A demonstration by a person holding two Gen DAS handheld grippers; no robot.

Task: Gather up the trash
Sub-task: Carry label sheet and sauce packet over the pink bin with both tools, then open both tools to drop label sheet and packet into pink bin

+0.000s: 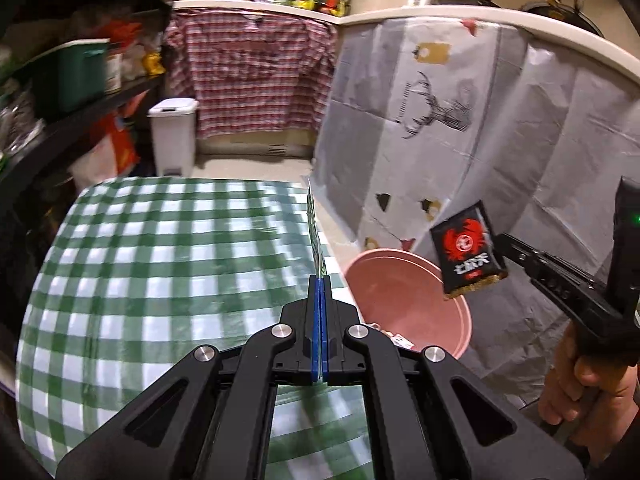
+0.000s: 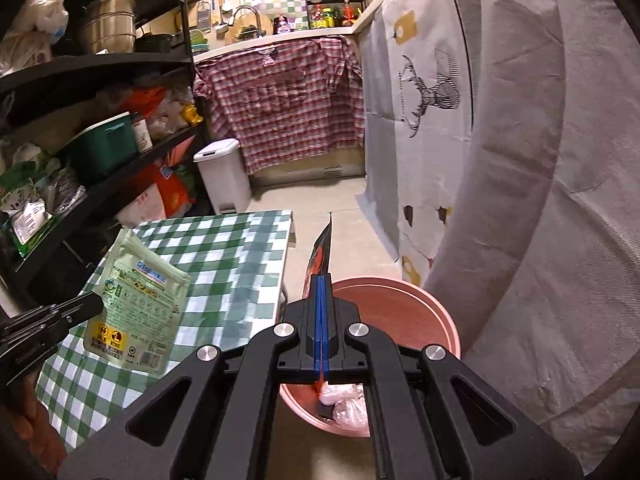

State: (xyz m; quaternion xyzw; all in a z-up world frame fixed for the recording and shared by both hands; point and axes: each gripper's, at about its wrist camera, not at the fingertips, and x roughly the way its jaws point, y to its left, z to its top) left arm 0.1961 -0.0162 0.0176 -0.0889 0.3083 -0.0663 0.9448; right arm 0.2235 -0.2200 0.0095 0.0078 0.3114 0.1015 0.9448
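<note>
Right gripper (image 2: 320, 280): blue pads pressed together on a black packet (image 1: 468, 254), pinched at one edge. Packet hangs in the air above the far rim of the pink bucket (image 1: 404, 300); bucket stands on the floor just beside the table (image 1: 160, 260).

Left gripper (image 1: 319, 280): pads also pressed together, pinching a green pouch (image 2: 136, 304) by its edge. Pouch hangs above the checked tablecloth, left of the bucket.

Key relation: the bucket mouth lies directly below the right gripper and to the right of the left one. Right hand is nearer; its packet looks ready to drop. The pouch needs a sideways carry past the table edge first.

View differences: each wrist view shows its own item edge-on, a thin sliver only; the opposite view shows the printed face. Right view alone shows the bucket's bottom, with a clear wrapper and other scraps (image 2: 344, 400) in it. Left view shows only a little of that.
</note>
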